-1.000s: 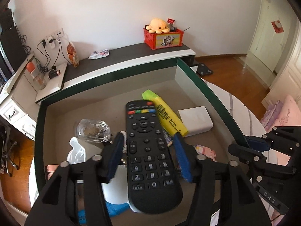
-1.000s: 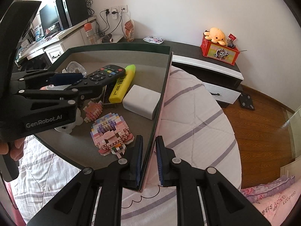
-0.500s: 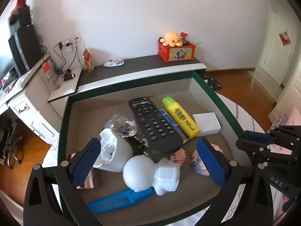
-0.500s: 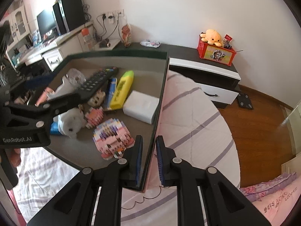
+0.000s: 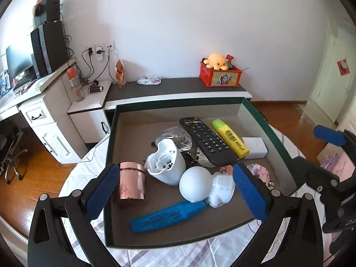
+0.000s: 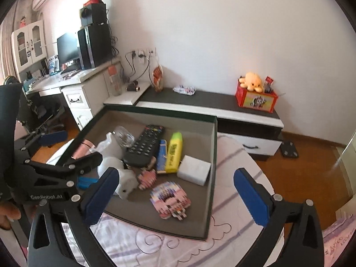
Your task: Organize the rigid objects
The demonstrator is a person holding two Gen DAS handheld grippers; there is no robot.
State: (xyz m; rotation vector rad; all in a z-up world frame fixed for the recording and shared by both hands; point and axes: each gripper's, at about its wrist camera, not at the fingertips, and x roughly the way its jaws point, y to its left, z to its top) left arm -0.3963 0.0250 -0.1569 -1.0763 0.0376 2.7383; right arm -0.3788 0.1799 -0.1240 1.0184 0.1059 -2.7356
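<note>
A dark green box [image 5: 268,131] lies on the bed and holds a black remote [image 5: 207,142], a yellow highlighter [image 5: 230,138], a white block [image 5: 254,148], a blue marker [image 5: 166,217], a white astronaut figure [image 5: 204,185], a white cup-like piece [image 5: 166,164] and a copper roll [image 5: 131,183]. A pink brick figure [image 6: 170,200] lies near the box's front right corner. My left gripper [image 5: 173,176] stands open above the box's near edge, holding nothing. My right gripper [image 6: 175,178] is opening wide above the front right corner [image 6: 209,233], clear of the rim.
The box rests on a pink striped bedsheet [image 6: 233,200]. Behind it runs a low dark-topped cabinet [image 5: 178,86] with a red box and a plush octopus [image 5: 217,61]. A white desk with a monitor [image 6: 66,49] stands at the left, wooden floor [image 6: 311,155] at the right.
The left gripper let go of the remote, which now lies in the box, and drew back. The right gripper, shut on the box's wall before, has opened and lifted off it.
</note>
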